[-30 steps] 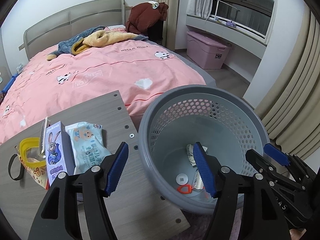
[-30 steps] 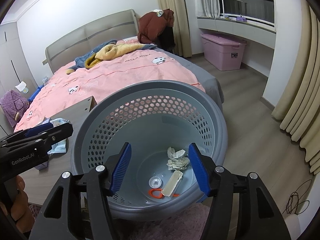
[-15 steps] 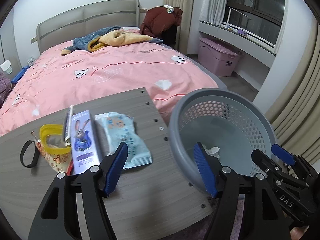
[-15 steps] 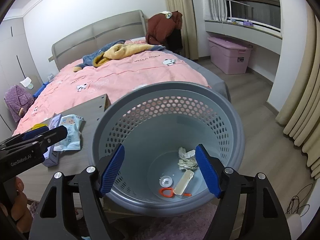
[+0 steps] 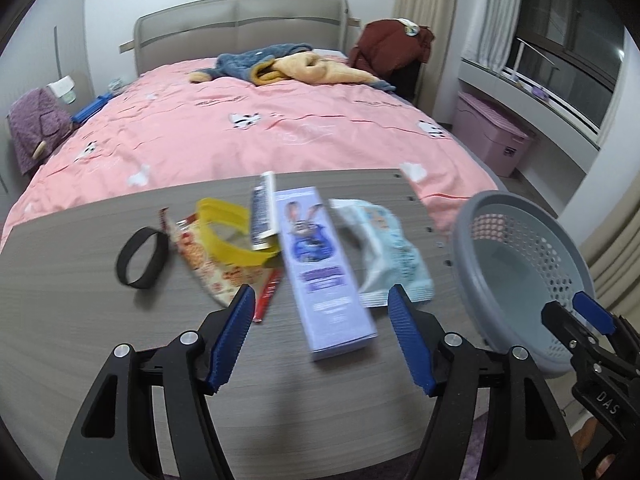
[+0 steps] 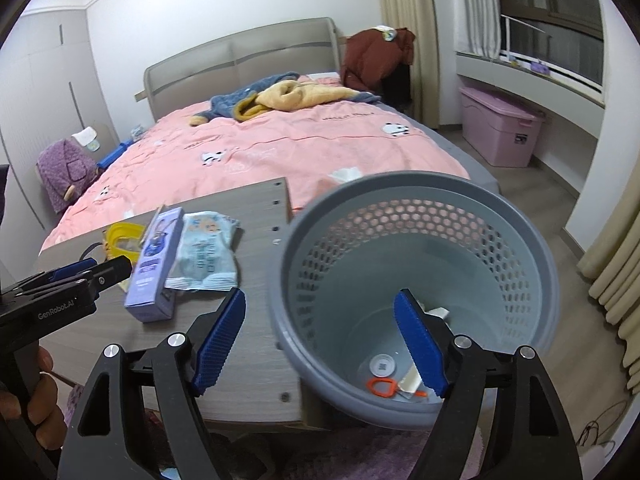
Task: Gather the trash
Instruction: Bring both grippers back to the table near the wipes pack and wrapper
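Note:
A grey perforated basket (image 6: 416, 216) stands off the right end of a grey wood table (image 5: 80, 340); it also shows in the left wrist view (image 5: 516, 240). Inside lie an orange ring (image 6: 381, 386), a white disc (image 6: 382, 365) and scraps. On the table lie a purple rabbit box (image 5: 320, 268), a light blue wipes pack (image 5: 384, 248), a yellow ring (image 5: 228, 232), a printed wrapper (image 5: 212, 268) and a black band (image 5: 142, 258). My left gripper (image 5: 320, 340) is open and empty, just short of the purple box. My right gripper (image 6: 320, 344) is open and empty, straddling the basket's near rim.
A bed with a pink cover (image 5: 260, 128) lies beyond the table, clothes piled at its head. A pink storage box (image 6: 500, 132) sits under the window ledge. Curtains (image 6: 612, 280) hang at the right. A red pen (image 5: 268, 294) lies by the wrapper.
My left gripper has swung left from over the basket to over the table items. My right gripper has drifted left, so the basket sits further right in its view.

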Demonstrator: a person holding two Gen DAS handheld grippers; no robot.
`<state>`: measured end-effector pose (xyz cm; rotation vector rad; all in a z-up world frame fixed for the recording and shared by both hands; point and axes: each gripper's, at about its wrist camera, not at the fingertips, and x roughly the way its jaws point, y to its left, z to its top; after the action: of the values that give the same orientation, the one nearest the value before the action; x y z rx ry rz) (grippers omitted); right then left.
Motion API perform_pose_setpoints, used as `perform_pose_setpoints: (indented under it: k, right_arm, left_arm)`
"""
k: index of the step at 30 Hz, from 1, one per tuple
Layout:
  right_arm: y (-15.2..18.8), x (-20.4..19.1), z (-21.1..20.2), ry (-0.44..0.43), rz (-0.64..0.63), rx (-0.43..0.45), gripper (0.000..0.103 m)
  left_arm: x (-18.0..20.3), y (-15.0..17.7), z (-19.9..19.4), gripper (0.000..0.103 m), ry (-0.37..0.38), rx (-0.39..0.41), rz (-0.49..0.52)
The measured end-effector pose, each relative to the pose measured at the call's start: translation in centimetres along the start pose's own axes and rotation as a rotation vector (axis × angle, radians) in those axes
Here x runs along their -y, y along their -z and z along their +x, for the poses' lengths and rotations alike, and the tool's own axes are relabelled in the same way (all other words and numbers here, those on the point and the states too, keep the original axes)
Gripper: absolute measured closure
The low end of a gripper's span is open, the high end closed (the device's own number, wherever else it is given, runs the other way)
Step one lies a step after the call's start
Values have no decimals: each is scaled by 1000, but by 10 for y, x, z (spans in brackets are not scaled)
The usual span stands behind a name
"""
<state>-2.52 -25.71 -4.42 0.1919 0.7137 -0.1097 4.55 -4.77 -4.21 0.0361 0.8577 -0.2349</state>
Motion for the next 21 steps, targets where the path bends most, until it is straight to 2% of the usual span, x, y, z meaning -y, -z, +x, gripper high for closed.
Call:
perform_pose_setpoints:
  k: [11, 21]
  right_arm:
    - [-19, -68, 39, -98, -101, -42, 25]
    - [-27, -97, 72, -101, -147, -89, 21]
  left_arm:
    - [-71, 9, -4, 37, -91, 3, -119]
    - [-103, 13, 4, 37, -102, -15, -176]
